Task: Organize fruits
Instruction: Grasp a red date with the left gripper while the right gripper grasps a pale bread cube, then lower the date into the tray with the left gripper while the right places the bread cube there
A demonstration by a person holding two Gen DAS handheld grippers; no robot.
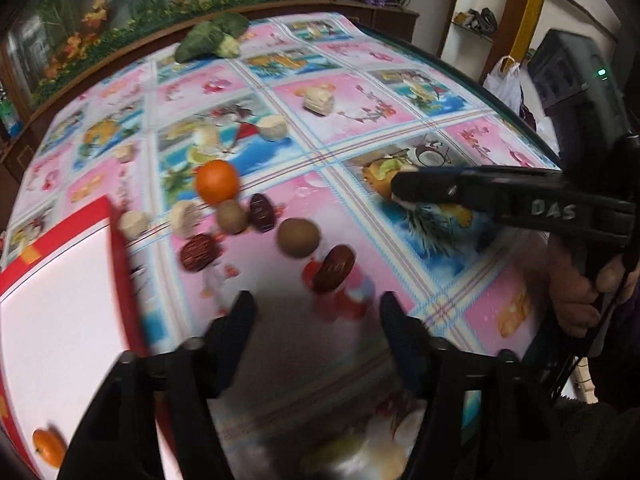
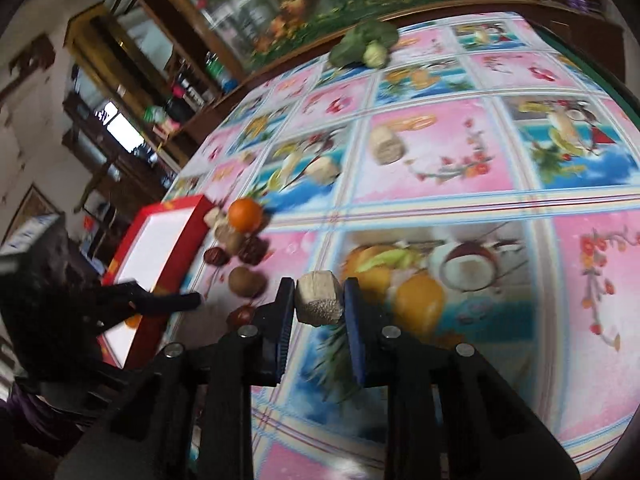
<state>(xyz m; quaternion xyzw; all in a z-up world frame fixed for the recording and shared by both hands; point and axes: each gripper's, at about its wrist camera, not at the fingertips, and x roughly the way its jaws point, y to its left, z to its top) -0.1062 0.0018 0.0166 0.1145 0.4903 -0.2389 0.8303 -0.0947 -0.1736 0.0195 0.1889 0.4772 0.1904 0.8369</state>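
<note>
While clamped between both fingers at lower centre of the right wrist view, pale beige chunk point(image 2: 319, 299) held off the tablecloth point(image 2: 480, 216) by the right gripper point(image 2: 319, 300). Left gripper point(image 1: 318, 312) at lower centre of its own view, jaws wide apart, nothing between them. Ahead of it, orange point(image 1: 217, 187), brown kiwi point(image 1: 298, 237) and dark red dates point(image 1: 333, 269) clustered mid-frame. Red-rimmed white box point(image 1: 60, 300) at lower left, small orange point(image 1: 48, 446) inside.
</note>
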